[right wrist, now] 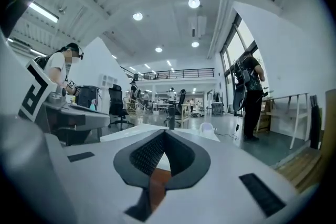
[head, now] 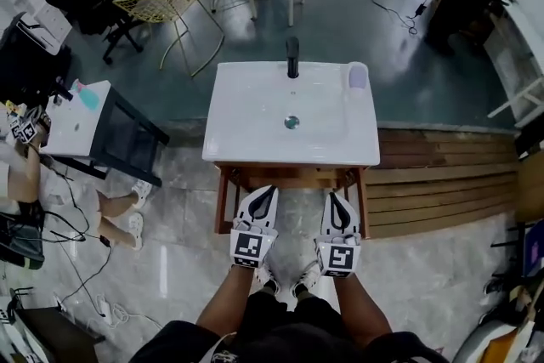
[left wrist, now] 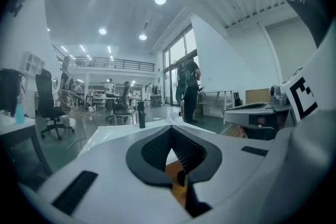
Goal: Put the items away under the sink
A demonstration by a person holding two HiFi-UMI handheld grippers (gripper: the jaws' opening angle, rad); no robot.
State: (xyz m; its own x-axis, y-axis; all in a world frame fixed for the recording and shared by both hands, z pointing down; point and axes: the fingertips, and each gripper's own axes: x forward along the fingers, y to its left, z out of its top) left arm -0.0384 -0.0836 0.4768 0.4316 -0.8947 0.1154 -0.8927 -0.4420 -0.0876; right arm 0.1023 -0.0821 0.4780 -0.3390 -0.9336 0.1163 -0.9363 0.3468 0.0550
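Sink: white basin point(head: 228, 150), centre of my head view, on a wooden stand point(head: 223, 201).
Lilac item: small, pale and rounded point(head: 358, 76), at the basin's upper right corner, right of the black faucet point(head: 292, 57).
Left gripper: point(head: 269, 190) lower centre, just below the sink's front edge; fingers pressed together, nothing between them.
Right gripper: point(head: 334, 195) just beside it; fingers closed, empty.
Head view only: the stand beneath the basin, seen from above.
Gripper views only: ceiling lights and a person point(right wrist: 251, 93) by tall windows. In the right gripper view I see the lilac item just right of the faucet.
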